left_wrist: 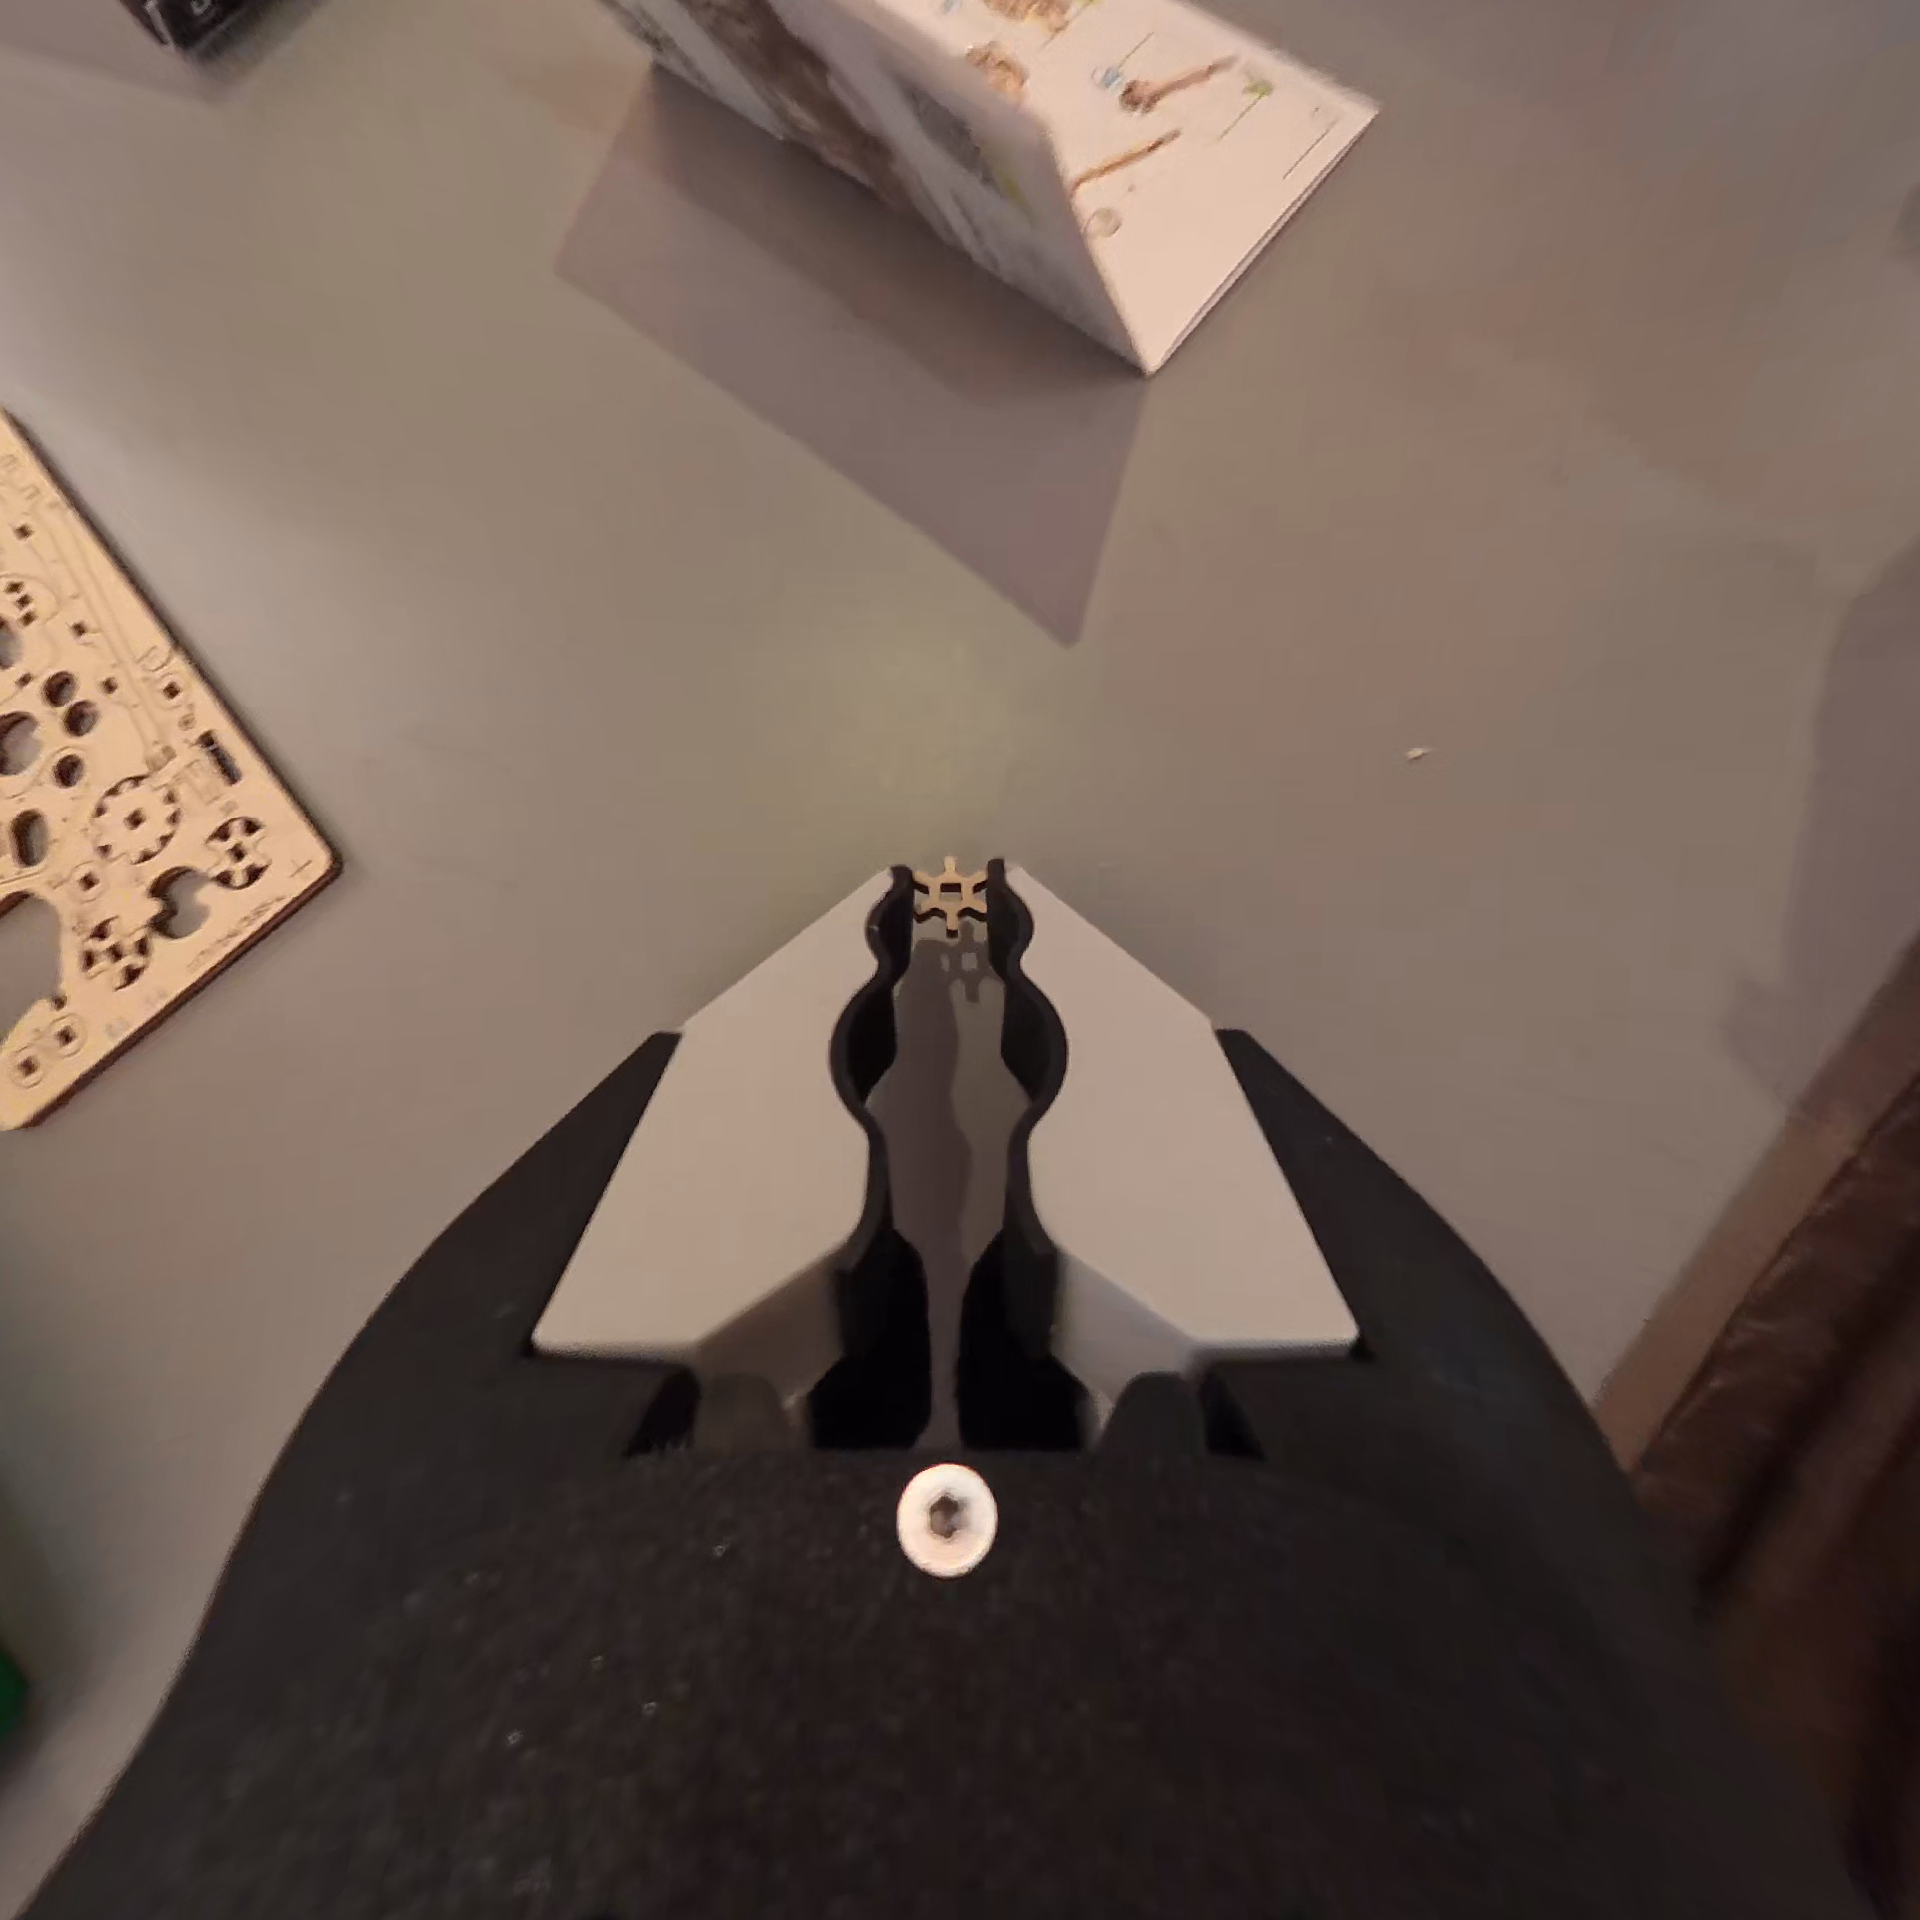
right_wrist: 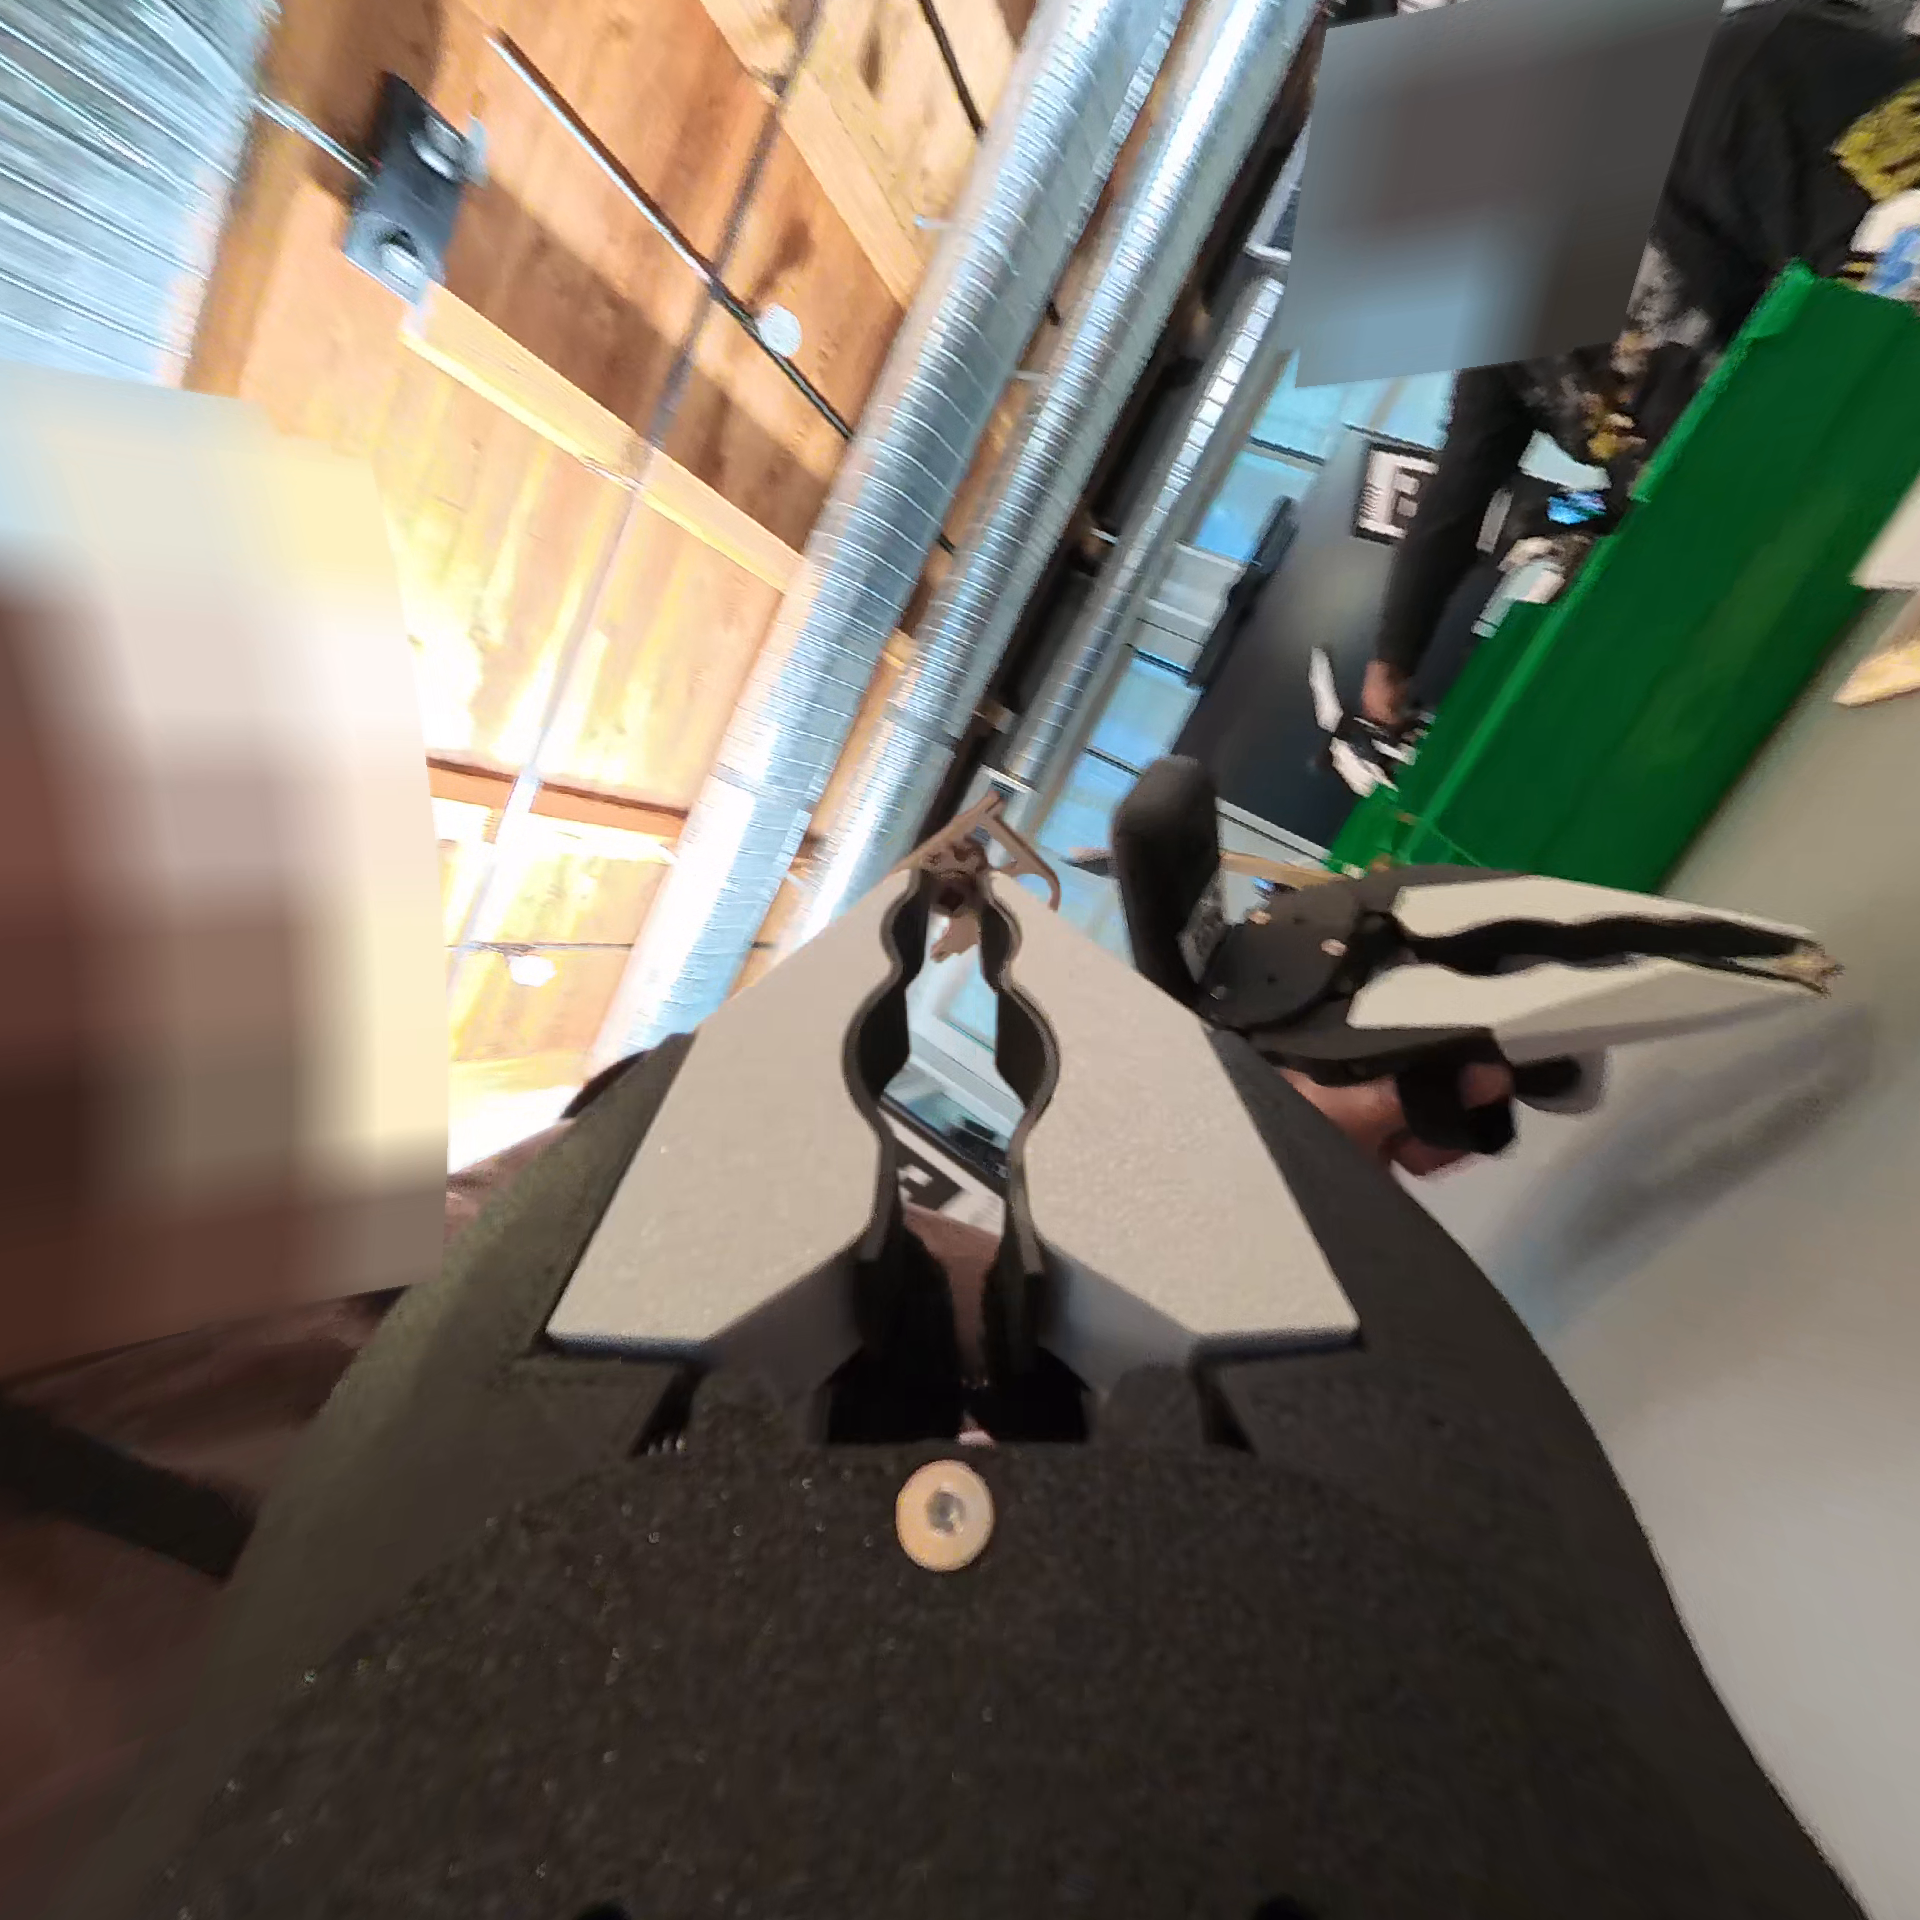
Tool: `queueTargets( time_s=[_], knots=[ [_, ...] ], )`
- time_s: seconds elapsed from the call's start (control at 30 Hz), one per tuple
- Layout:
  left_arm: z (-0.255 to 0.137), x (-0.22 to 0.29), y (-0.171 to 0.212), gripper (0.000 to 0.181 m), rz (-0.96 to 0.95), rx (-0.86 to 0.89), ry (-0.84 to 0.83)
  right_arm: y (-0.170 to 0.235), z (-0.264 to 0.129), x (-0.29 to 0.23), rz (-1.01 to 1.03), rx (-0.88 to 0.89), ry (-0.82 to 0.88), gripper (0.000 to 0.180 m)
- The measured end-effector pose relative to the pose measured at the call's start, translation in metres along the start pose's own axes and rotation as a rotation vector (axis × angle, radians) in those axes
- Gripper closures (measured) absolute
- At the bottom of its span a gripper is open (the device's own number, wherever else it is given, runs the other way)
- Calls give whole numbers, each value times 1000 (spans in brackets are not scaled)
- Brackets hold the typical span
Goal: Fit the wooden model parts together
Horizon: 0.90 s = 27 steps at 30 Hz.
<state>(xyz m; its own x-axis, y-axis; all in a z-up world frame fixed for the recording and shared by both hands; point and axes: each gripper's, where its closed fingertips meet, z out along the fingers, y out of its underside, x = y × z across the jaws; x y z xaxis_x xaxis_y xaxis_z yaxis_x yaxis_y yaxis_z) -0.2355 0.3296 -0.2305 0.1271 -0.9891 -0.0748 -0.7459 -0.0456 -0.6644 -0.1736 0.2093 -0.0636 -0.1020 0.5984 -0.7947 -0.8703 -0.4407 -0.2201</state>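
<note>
My left gripper [left_wrist: 948, 883] is shut on a small pale wooden gear-shaped part [left_wrist: 948, 896], held at the fingertips above the grey table [left_wrist: 623, 623]. It also shows from the side in the right wrist view [right_wrist: 1813, 971], low over the table, with the part at its tip. My right gripper [right_wrist: 961, 883] is shut on a thin wooden model piece with curved hooks [right_wrist: 992, 862]. It is raised and tilted up toward the ceiling, well apart from the left gripper.
A laser-cut wooden parts sheet [left_wrist: 114, 790] lies at the table's left. A folded instruction booklet [left_wrist: 1039, 156] stands at the back. A green bin [right_wrist: 1662, 623] and a person [right_wrist: 1538, 416] are beyond the table. A dark table edge [left_wrist: 1787, 1299] runs at the right. My hands' fingertips stand some 20 cm from each other.
</note>
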Motion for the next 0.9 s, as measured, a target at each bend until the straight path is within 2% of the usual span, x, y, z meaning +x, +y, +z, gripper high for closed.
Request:
queueTargets(
  time_s=[0.27, 0.37, 0.53, 0.7, 0.8, 0.9],
  knots=[
    [6, -1, 6, 169, 55, -21, -13, 10, -5, 34, -118, -82, 246, 172],
    [8, 1, 7, 169, 79, -28, -5, 5, -16, 55, -221, -110, 420, 172],
    [5, 8, 0, 149, 18, -8, 42, -6, -39, 77, -407, -183, 680, 172],
    [-10, 23, -59, 140, -225, 174, 205, -5, -54, 93, -602, -363, 860, 172],
    [3, 23, -94, 137, -384, 205, 295, -1, -61, 100, -652, -457, 922, 172],
    [27, 17, -112, 137, -472, 175, 320, 3, -65, 103, -651, -490, 929, 172]
  ],
)
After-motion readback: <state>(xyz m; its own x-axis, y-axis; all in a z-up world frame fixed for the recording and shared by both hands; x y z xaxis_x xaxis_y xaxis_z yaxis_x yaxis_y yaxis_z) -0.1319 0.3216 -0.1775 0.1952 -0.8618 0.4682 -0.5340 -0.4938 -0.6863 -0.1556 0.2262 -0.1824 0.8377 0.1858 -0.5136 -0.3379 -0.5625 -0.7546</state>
